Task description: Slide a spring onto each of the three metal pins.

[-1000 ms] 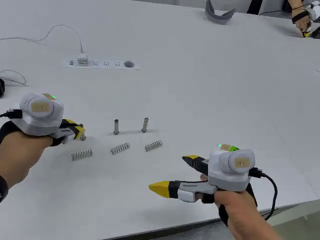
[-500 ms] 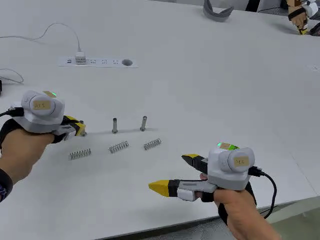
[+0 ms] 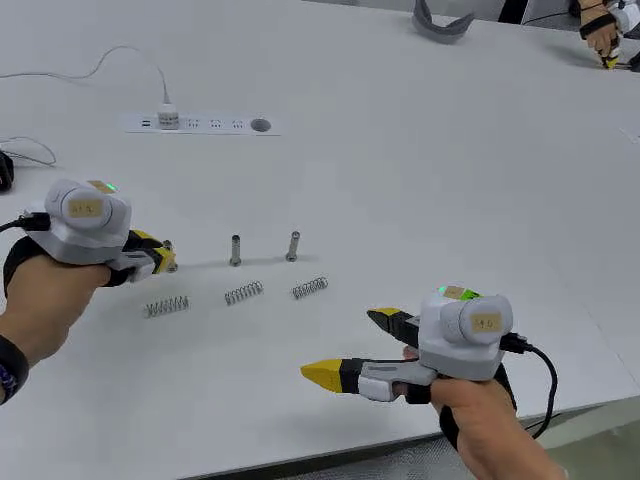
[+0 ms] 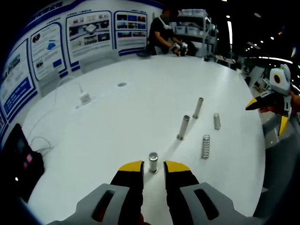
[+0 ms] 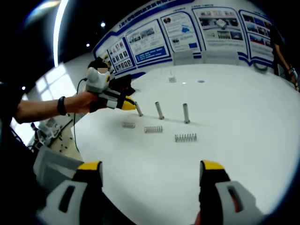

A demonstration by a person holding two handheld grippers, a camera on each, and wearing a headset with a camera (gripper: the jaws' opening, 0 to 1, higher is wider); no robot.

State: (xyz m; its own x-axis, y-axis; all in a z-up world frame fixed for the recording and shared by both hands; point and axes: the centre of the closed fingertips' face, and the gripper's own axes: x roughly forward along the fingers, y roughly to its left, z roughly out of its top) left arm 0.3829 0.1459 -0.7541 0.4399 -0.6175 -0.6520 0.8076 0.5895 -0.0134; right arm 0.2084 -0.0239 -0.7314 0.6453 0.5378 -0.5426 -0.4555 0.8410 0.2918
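Broad white matte tabletop (image 3: 420, 170) stretches ahead of left gripper (image 3: 163, 262) and right gripper (image 3: 352, 346). White oblong power strip (image 3: 205, 125) with plugged white adapter (image 3: 167, 115) and thin white cable (image 3: 161, 88) lies ahead-left of left gripper, well apart. Grey curved band (image 3: 440, 28) sits at far table edge, far beyond right gripper. Past table, ahead of left gripper: wall of blue-bordered white poster panels (image 4: 89, 30). Ahead-right: metal shelving rack (image 4: 199, 21), dark ceiling (image 4: 262, 28), bright strip lights (image 4: 229, 33). Bright gridded window (image 5: 58, 79) left of right gripper.

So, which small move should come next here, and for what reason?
Probably bring the right gripper forward over the leftmost spring. Its jaws are wide open and hold nothing, all three springs lie loose on the table, and the left gripper brackets the leftmost pin just behind that spring.
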